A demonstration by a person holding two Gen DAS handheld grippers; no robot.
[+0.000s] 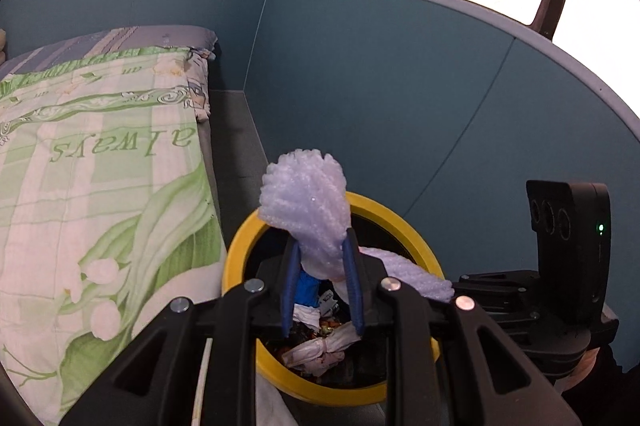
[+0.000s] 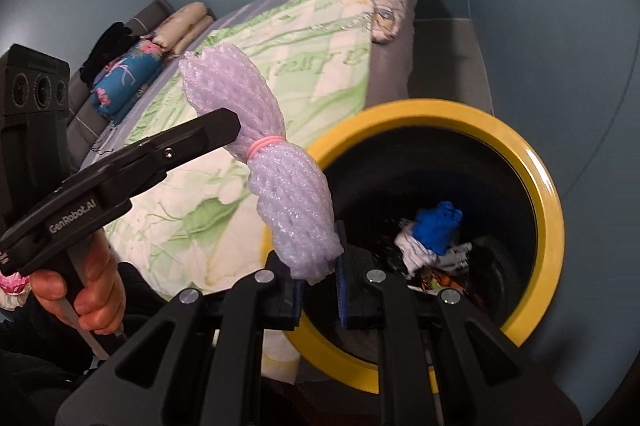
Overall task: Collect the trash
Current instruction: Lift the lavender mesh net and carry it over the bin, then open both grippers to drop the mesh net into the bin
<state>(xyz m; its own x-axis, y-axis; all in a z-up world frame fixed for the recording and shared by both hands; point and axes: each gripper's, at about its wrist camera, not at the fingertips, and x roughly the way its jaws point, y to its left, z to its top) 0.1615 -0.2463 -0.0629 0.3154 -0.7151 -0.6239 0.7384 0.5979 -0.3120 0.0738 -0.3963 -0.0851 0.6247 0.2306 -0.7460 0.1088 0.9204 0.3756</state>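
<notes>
**Gripper state.** The left gripper (image 1: 322, 238) was pinching the foam net bundle (image 1: 308, 202) partway along its length; both blue fingers (image 1: 290, 286) pressed against its sides. The right gripper (image 2: 319, 266) was closed on the bundle's lower end, with the foam seated between its pads (image 2: 344, 290). In the right wrist view, only one finger of the left gripper was visible, meeting the bundle just beside the pink band (image 2: 266, 146). The other finger was hidden behind the foam.

**Location of the item.** The bundle hung in the air, supported by both grippers, above the yellow-rimmed bin (image 1: 404, 222). The bin already held trash, including a blue item (image 2: 438, 226).

**Governing relation.**
1. In the right wrist view, the long axis ran from the right gripper's pads up and to the left.
2. The lower end sat at the bin's near-left rim. The upper end leaned away from the opening, toward the bed (image 1: 100, 166).
3. The bin mouth lay to the right of the bundle and below it.

**Assessment.** I judged the right gripper nearer to the opening and the left gripper nearer to the bed. The coming drop therefore required the free upper end to be swung rightward over the mouth before either grip was opened. If released as it lay, the light foam could have tipped across the rim onto the bed side.
</notes>
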